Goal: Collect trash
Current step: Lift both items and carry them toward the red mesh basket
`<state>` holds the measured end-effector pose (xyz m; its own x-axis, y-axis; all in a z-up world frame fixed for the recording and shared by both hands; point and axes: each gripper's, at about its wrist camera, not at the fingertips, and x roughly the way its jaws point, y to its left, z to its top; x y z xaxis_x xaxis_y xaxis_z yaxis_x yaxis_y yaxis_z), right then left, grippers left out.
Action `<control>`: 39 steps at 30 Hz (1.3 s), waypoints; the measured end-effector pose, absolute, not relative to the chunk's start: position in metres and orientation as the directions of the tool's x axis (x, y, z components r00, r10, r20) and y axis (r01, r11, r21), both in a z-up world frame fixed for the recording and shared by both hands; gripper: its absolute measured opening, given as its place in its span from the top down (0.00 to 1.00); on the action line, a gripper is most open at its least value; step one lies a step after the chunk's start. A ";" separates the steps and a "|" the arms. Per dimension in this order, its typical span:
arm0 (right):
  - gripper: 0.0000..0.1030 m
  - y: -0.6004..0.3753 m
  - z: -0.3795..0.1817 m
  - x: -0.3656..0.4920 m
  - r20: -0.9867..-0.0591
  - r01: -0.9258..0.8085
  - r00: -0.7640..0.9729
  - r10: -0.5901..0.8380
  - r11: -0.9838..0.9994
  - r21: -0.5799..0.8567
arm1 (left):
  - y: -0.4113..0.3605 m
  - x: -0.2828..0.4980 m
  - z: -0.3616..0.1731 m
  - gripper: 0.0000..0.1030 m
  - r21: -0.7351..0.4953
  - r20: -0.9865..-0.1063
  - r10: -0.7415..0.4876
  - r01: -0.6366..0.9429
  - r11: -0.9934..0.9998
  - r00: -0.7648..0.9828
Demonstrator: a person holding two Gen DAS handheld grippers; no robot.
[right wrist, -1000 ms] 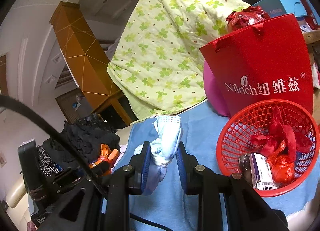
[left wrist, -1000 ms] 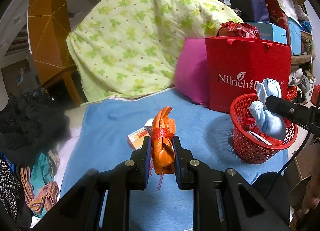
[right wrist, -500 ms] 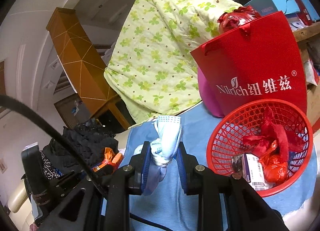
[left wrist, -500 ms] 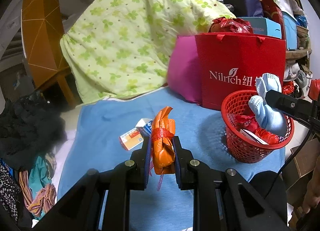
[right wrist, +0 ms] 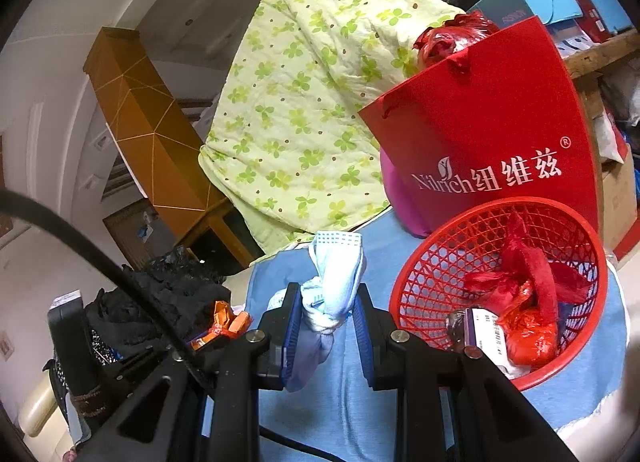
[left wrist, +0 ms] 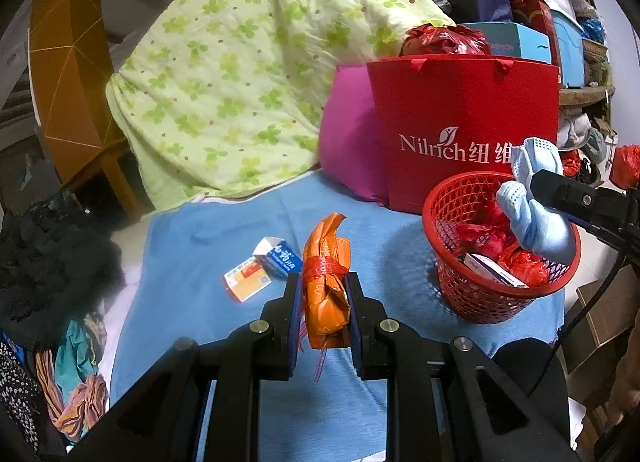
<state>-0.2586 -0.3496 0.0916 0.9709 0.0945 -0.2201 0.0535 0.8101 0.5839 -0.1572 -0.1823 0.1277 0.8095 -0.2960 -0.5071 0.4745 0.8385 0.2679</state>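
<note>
My left gripper [left wrist: 323,294] is shut on an orange wrapper bundle [left wrist: 326,282] tied with red string, held above the blue blanket [left wrist: 200,246]. My right gripper [right wrist: 326,302] is shut on a knotted light-blue face mask [right wrist: 334,282]; in the left wrist view the mask [left wrist: 536,214] hangs over the rim of the red mesh basket [left wrist: 480,298]. The basket [right wrist: 424,274] holds red plastic bags and a small box. Two small cartons [left wrist: 262,268] lie on the blanket left of the orange bundle.
A red Nilrich paper bag [left wrist: 460,122] and a pink pillow [left wrist: 348,154] stand behind the basket. A green floral quilt [left wrist: 248,82] is piled at the back. Dark clothes [left wrist: 48,262] lie at the left. Boxes and clutter fill the right.
Both grippers keep their loads. The left view has shifted so the basket and cartons sit nearer; the mask has moved closer over the basket.
</note>
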 end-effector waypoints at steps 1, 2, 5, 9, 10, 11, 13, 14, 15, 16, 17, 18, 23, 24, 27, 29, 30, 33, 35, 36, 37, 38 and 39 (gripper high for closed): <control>0.73 -0.351 0.091 -0.259 -0.221 0.057 0.971 0.092 0.809 0.585 | -0.184 -0.158 0.127 0.79 0.272 -0.508 -0.296 0.476 0.836 0.809; 0.73 -0.353 0.090 -0.259 -0.222 0.059 0.971 0.091 0.807 0.588 | -0.186 -0.158 0.127 0.79 0.274 -0.509 -0.296 0.478 0.834 0.808; 0.73 -0.355 0.087 -0.261 -0.225 0.063 0.970 0.091 0.802 0.594 | -0.189 -0.158 0.125 0.79 0.279 -0.512 -0.296 0.482 0.830 0.806; 0.73 -0.359 0.085 -0.264 -0.225 0.068 0.971 0.087 0.796 0.601 | -0.193 -0.159 0.124 0.79 0.285 -0.517 -0.296 0.488 0.825 0.803; 0.73 -0.359 0.085 -0.264 -0.225 0.070 0.971 0.085 0.796 0.601 | -0.195 -0.160 0.123 0.79 0.287 -0.518 -0.296 0.489 0.824 0.802; 0.73 -0.361 0.084 -0.265 -0.225 0.072 0.971 0.083 0.795 0.603 | -0.196 -0.160 0.123 0.79 0.291 -0.518 -0.296 0.490 0.822 0.803; 0.73 -0.363 0.083 -0.266 -0.225 0.074 0.971 0.082 0.792 0.606 | -0.198 -0.160 0.122 0.79 0.293 -0.520 -0.297 0.493 0.819 0.801; 0.73 -0.363 0.083 -0.266 -0.226 0.076 0.971 0.080 0.791 0.607 | -0.199 -0.160 0.122 0.79 0.293 -0.522 -0.297 0.495 0.818 0.799; 0.73 -0.364 0.083 -0.267 -0.227 0.078 0.971 0.078 0.790 0.608 | -0.200 -0.160 0.121 0.79 0.295 -0.523 -0.297 0.496 0.816 0.799; 0.73 -0.365 0.082 -0.267 -0.227 0.080 0.971 0.077 0.789 0.610 | -0.202 -0.161 0.121 0.79 0.299 -0.523 -0.296 0.497 0.815 0.799; 0.73 -0.366 0.082 -0.267 -0.228 0.081 0.971 0.077 0.786 0.612 | -0.203 -0.161 0.121 0.79 0.301 -0.523 -0.296 0.499 0.813 0.799; 0.73 -0.367 0.081 -0.268 -0.229 0.083 0.970 0.076 0.786 0.613 | -0.204 -0.161 0.120 0.79 0.301 -0.525 -0.297 0.500 0.812 0.798; 0.73 -0.371 0.080 -0.269 -0.230 0.092 0.971 0.068 0.779 0.620 | -0.210 -0.162 0.120 0.78 0.309 -0.527 -0.299 0.507 0.804 0.795; 0.73 -0.372 0.080 -0.270 -0.230 0.094 0.971 0.067 0.778 0.621 | -0.211 -0.162 0.119 0.78 0.309 -0.529 -0.301 0.510 0.802 0.793; 0.73 -0.374 0.079 -0.271 -0.231 0.098 0.971 0.063 0.776 0.623 | -0.215 -0.163 0.119 0.78 0.317 -0.528 -0.302 0.514 0.797 0.794; 0.73 -0.376 0.078 -0.272 -0.231 0.101 0.971 0.060 0.775 0.624 | -0.216 -0.163 0.119 0.78 0.316 -0.531 -0.306 0.519 0.794 0.791; 0.73 -0.376 0.078 -0.272 -0.231 0.101 0.971 0.060 0.774 0.625 | -0.217 -0.163 0.119 0.78 0.317 -0.531 -0.307 0.521 0.793 0.790; 0.73 -0.379 0.077 -0.273 -0.232 0.108 0.971 0.054 0.770 0.629 | -0.221 -0.164 0.119 0.78 0.323 -0.530 -0.309 0.525 0.788 0.790; 0.73 -0.381 0.076 -0.274 -0.233 0.111 0.971 0.052 0.767 0.632 | -0.223 -0.165 0.119 0.78 0.325 -0.531 -0.311 0.528 0.785 0.788; 0.73 -0.382 0.076 -0.274 -0.234 0.113 0.971 0.050 0.766 0.633 | -0.225 -0.166 0.119 0.78 0.328 -0.529 -0.312 0.529 0.783 0.789; 0.73 -0.383 0.075 -0.274 -0.235 0.115 0.971 0.048 0.765 0.634 | -0.226 -0.166 0.119 0.78 0.331 -0.528 -0.311 0.529 0.781 0.790; 0.73 -0.385 0.075 -0.275 -0.235 0.117 0.971 0.047 0.763 0.635 | -0.227 -0.167 0.119 0.78 0.335 -0.526 -0.312 0.530 0.779 0.791; 0.73 -0.385 0.074 -0.276 -0.235 0.118 0.971 0.046 0.762 0.637 | -0.229 -0.167 0.120 0.78 0.335 -0.528 -0.315 0.533 0.777 0.789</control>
<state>-0.2755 -0.3851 0.0743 0.9710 0.0459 -0.2348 0.1180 0.7619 0.6369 -0.1674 -0.2288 0.1195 0.7892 -0.3145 -0.5275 0.5335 0.7767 0.3350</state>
